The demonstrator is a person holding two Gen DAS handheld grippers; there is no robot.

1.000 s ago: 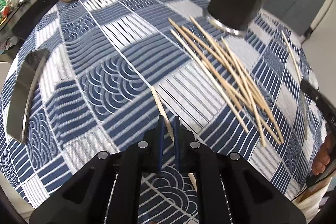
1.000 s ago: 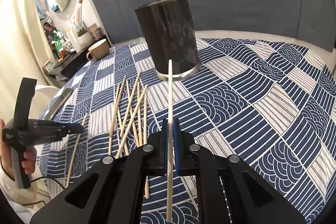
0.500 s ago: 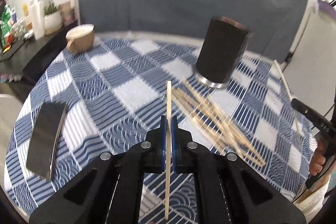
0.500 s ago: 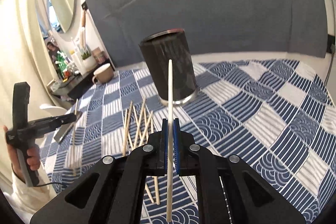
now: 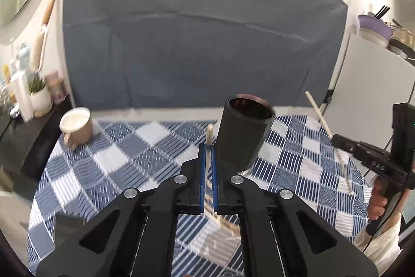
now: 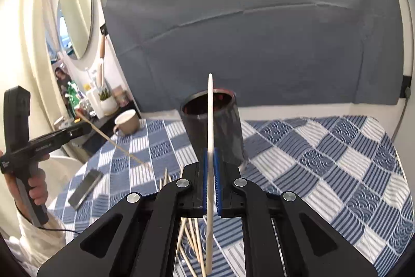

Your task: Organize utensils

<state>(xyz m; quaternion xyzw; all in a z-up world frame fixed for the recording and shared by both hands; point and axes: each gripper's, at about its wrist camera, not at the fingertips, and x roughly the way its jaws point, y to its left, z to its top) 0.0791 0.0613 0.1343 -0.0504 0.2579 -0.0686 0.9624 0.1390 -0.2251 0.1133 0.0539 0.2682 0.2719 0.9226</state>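
My left gripper [image 5: 208,147] is shut on a wooden chopstick [image 5: 209,133] that stands up between its blue pads, held above the table. Just right of it stands the dark cylindrical holder [image 5: 243,131], open at the top. In the right wrist view my right gripper [image 6: 212,153] is shut on a pale chopstick [image 6: 210,116], upright in front of the holder [image 6: 215,126]. Each view also shows the other gripper from the side: the right gripper [image 5: 336,140] and the left gripper [image 6: 87,129], each with its stick. Several loose chopsticks [image 6: 189,232] lie on the cloth below.
A blue and white checked tablecloth [image 6: 324,160] covers the table. A beige mug [image 5: 76,125] stands at the far left edge, and a dark phone [image 6: 85,186] lies near the left edge. A grey backdrop [image 5: 197,48] hangs behind. A shelf with bottles and a plant [image 5: 39,92] is at left.
The left gripper closed on a chopstick lying on the cloth and lifted it upright. Both grippers have risen with their sticks, and the holder's open top has come into view.
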